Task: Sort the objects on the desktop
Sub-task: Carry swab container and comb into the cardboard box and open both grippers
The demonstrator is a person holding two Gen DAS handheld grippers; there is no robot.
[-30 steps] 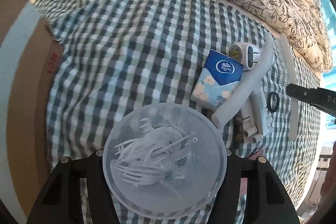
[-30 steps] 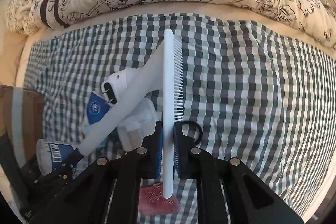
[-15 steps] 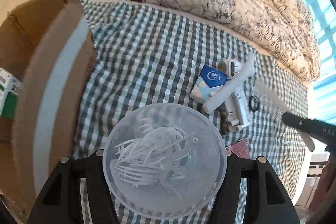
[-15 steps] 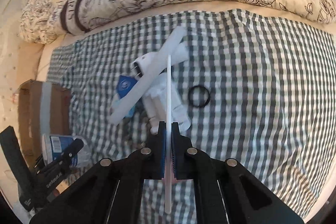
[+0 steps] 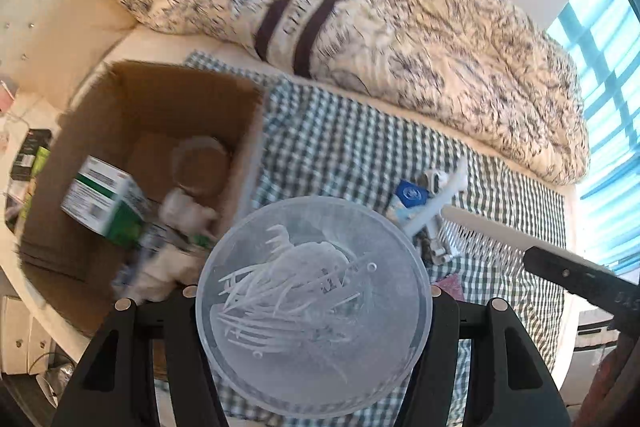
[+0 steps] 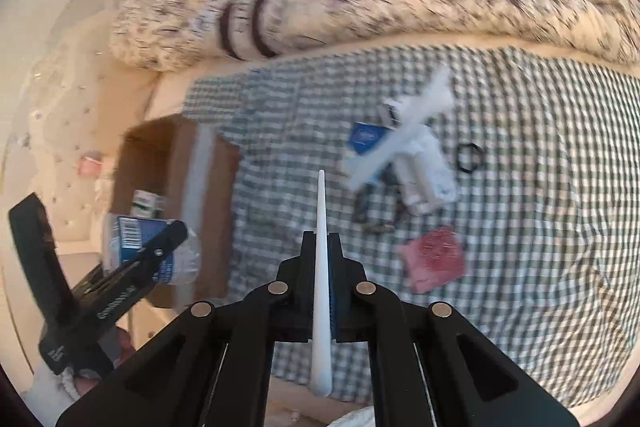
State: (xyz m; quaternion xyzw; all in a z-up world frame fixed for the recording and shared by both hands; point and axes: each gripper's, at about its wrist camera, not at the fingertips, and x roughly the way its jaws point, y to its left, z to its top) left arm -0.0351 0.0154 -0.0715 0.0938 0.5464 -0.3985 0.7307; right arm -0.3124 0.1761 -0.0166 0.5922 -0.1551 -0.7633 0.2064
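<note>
Comb (image 6: 321,279) clamped edge-on between right claw (image 6: 321,259) pads.

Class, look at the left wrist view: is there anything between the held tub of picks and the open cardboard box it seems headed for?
Nothing visible blocks the way. The tub, held in the left tongs, hangs just right of the box, whose top is open. Only the near wall lies between them. The box already holds a green carton and other items.
</note>
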